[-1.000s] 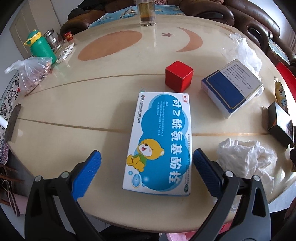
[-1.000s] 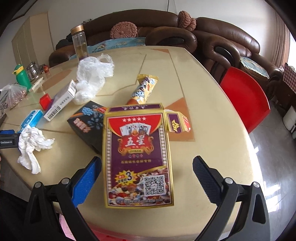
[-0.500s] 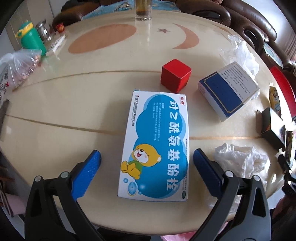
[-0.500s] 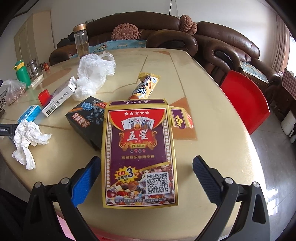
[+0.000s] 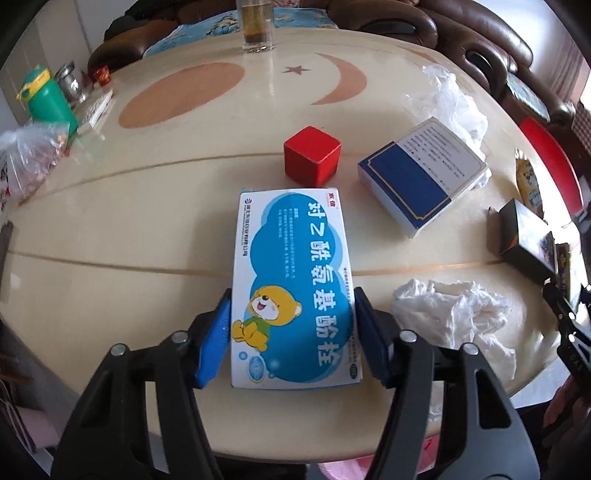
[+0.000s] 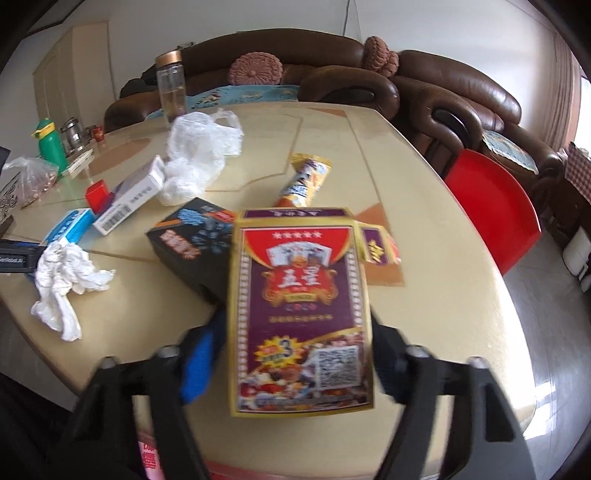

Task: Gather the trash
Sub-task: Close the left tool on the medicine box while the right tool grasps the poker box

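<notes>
A blue and white medicine box point(image 5: 291, 258) with a cartoon bear lies flat on the cream table point(image 5: 147, 229). My left gripper point(image 5: 291, 295) is closing around its near end, and both blue pads point(image 5: 214, 339) touch its long sides. In the right wrist view a purple and gold playing-card box point(image 6: 299, 295) sits between the closing jaws of my right gripper point(image 6: 295, 314). The pads meet its sides, though the view is blurred. A crumpled white tissue point(image 5: 454, 317) lies to the right of the medicine box.
A red cube point(image 5: 312, 155), a blue and white carton point(image 5: 421, 173), a black box point(image 6: 192, 236), a snack wrapper point(image 6: 306, 181) and a plastic bag point(image 6: 199, 147) lie around. A glass jar point(image 5: 255, 22) and green bottle point(image 5: 48, 99) stand far back. A red chair point(image 6: 495, 206) adjoins the table's right edge.
Both grippers stood wide open on either side of their boxes before. Now each pair of jaws has closed in against the sides of its box. The boxes still lie on the table.
</notes>
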